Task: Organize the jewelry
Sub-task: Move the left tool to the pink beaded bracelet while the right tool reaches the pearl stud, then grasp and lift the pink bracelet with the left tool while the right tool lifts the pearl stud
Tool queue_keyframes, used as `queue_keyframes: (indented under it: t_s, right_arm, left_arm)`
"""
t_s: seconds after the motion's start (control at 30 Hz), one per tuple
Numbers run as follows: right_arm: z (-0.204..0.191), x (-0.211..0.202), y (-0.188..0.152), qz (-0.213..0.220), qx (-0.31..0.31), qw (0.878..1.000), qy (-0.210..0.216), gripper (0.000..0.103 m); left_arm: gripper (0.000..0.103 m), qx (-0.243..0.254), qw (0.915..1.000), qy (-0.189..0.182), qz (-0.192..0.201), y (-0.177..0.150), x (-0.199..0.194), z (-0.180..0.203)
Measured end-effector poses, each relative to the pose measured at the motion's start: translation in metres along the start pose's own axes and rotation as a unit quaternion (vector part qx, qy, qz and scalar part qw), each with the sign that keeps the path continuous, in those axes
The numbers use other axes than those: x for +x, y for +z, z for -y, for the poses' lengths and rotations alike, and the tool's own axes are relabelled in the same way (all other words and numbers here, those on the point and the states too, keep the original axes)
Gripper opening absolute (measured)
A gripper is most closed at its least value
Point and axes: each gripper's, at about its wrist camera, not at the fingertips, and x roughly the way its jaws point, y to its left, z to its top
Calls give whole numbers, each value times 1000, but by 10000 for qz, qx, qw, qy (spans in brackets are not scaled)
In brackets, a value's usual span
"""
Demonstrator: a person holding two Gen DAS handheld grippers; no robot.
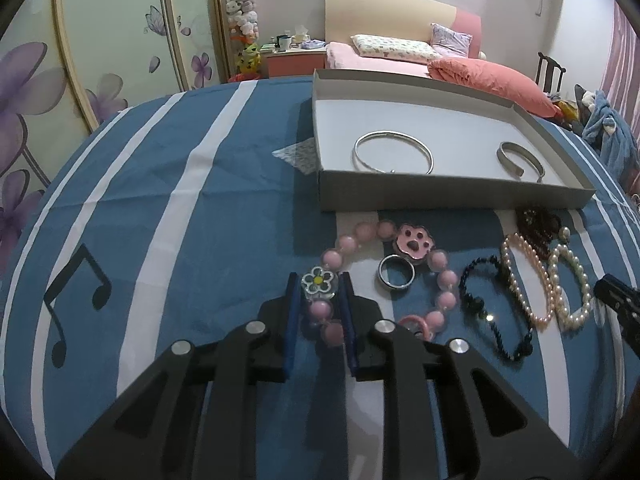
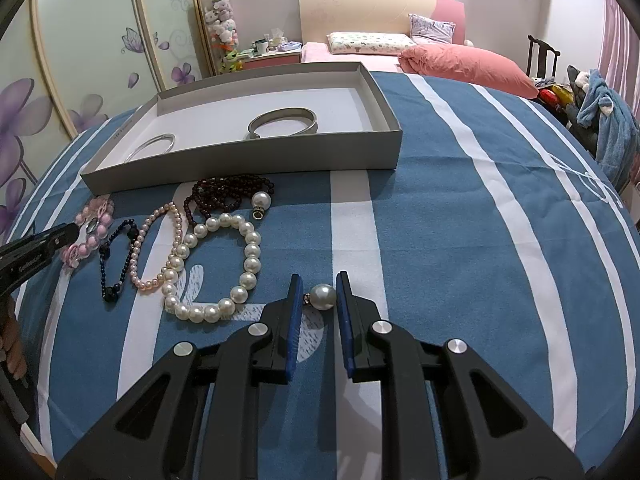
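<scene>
Left gripper (image 1: pixel 319 284) is clenching the pink bead bracelet (image 1: pixel 348 245) at its flower charm (image 1: pixel 317 282), low centre of the frame. Your right gripper (image 2: pixel 317 295) is pinching a loose pearl (image 2: pixel 323 297). Glossy round beads are slippery — a tug could, I judge, snag the steel ring (image 1: pixel 395 272) lying inside the loop, below the grey cardboard tray (image 1: pixel 440 196).

You are facing a blue striped cloth (image 2: pixel 440 208) bearing a grey box (image 2: pixel 248 156), bracelets (image 2: pixel 216 264) and a ring (image 1: pixel 395 277).
</scene>
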Motion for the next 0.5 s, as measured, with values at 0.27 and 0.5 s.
queue_keyframes:
  t_s: [0.27,0.5]
  right_arm:
    - [0,0,0,-1,-1,10000,-1,18]
    - [-1,0,0,-3,-37,10000,-36,18]
  left_arm:
    - [29,-29,10000,61,10,4,3,0]
    - [27,-44,10000,49,10,4,3,1]
